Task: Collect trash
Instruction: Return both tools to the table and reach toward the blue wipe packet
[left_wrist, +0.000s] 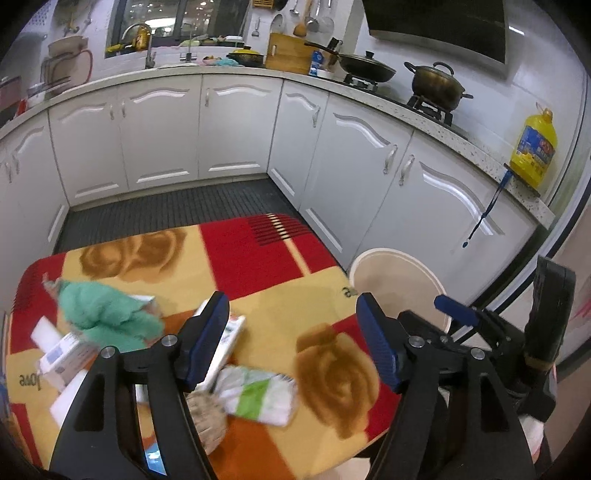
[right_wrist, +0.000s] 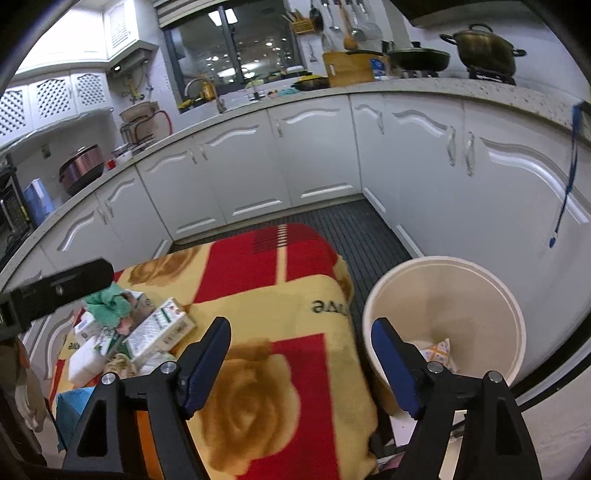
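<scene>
A table under a red and yellow rose blanket (left_wrist: 258, 317) holds a pile of trash at its left: a green cloth (left_wrist: 107, 314), white cartons (left_wrist: 62, 356), a long white box (left_wrist: 227, 345), a green and white crumpled packet (left_wrist: 262, 395) and a brownish wad (left_wrist: 208, 417). The pile also shows in the right wrist view (right_wrist: 147, 332). My left gripper (left_wrist: 291, 339) is open and empty above the packet. My right gripper (right_wrist: 301, 360) is open and empty at the table's right edge, beside a cream bin (right_wrist: 443, 314) that holds a patterned wrapper (right_wrist: 439, 352).
White kitchen cabinets (left_wrist: 236, 125) wrap around the back and right. A dark ribbed floor mat (left_wrist: 177, 210) lies beyond the table. The bin (left_wrist: 399, 280) stands on the floor right of the table. A yellow oil bottle (left_wrist: 533, 147) and pots sit on the counter.
</scene>
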